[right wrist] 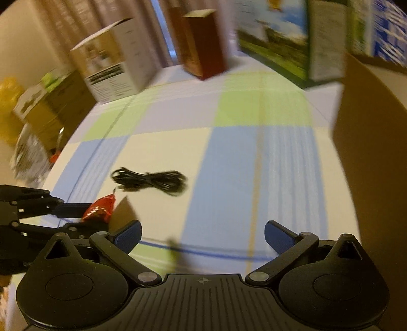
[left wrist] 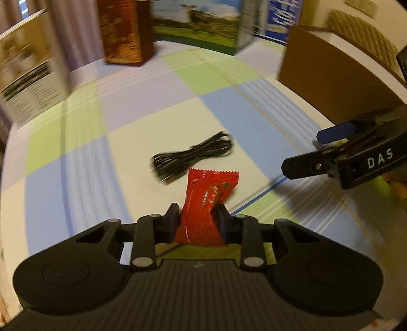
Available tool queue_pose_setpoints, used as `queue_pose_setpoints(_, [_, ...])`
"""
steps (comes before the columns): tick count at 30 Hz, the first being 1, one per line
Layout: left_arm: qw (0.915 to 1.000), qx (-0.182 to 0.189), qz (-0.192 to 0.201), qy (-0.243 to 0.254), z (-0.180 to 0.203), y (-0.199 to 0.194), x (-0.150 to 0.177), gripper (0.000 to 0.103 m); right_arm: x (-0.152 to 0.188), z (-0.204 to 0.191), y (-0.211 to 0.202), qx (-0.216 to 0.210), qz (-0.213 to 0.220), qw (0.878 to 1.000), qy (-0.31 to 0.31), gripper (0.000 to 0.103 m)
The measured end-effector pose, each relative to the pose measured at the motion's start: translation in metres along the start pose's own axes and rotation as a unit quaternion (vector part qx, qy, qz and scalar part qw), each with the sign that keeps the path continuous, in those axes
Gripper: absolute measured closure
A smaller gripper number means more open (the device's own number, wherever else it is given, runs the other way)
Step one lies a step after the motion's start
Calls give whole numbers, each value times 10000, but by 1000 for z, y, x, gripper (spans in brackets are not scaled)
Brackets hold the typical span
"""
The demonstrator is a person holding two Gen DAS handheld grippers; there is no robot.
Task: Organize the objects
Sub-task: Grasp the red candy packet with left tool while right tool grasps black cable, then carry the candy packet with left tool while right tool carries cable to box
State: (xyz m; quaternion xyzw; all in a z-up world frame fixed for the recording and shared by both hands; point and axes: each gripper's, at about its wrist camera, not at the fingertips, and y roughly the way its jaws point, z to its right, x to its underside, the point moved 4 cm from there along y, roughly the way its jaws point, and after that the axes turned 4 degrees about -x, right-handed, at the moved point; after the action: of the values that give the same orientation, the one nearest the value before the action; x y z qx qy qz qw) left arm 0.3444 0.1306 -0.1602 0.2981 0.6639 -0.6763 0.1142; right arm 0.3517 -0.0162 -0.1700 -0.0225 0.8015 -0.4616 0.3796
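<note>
My left gripper (left wrist: 198,216) is shut on a red snack packet (left wrist: 207,201), pinched at its lower half between both pads. The same packet (right wrist: 100,208) shows crumpled at the left of the right wrist view, held in the left gripper (right wrist: 84,211). A coiled black cable (left wrist: 193,155) lies on the checked tablecloth (left wrist: 84,163) just beyond the packet; in the right wrist view the cable (right wrist: 150,181) sits left of centre. My right gripper (right wrist: 202,236) stands open above the cloth with nothing between its fingers, and it enters the left wrist view as the right gripper (left wrist: 305,152) at the right edge.
A brown cardboard box (left wrist: 338,81) stands at the right, close to the right gripper. At the back are a dark red box (left wrist: 126,30), a landscape-printed box (left wrist: 195,23) and a white printed box (left wrist: 28,76). Cartons and a yellow bag (right wrist: 10,101) sit off the table's left.
</note>
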Motion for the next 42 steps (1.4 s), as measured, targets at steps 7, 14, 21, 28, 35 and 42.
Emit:
queue_pose_setpoints(7, [9947,-673,-141,-761,-49,-11,27,77,-20,-29,33,-274,1,9943,-1029,10])
queue_pose_setpoints(14, [9848,-1116,-257,-1303,-83,-12,37,77,-25,-54,69,-505,-182,9750,-2155,30])
queue_pose_setpoints(21, [9831,-1179,-280,-1370,-84,-6,29,76,-17,-67,72,-737,-490,9700,-2264,60])
queue_pose_setpoints(28, [9788,-1102,-402,-1678,-86,-1,29,45,-15,-76,72,-752,-390,9756,-2027,60])
queue_pose_setpoints(35, [9775,-1147,-418,-1720,-90,2,24,56,-15,-77,72,-549,-294,9785,-1966,88])
queue_pose_setpoints(42, [9767,-1179,-432,-1740,-84,-1,24,78,-6,-77,64,-495,-299,9823,-1782,90])
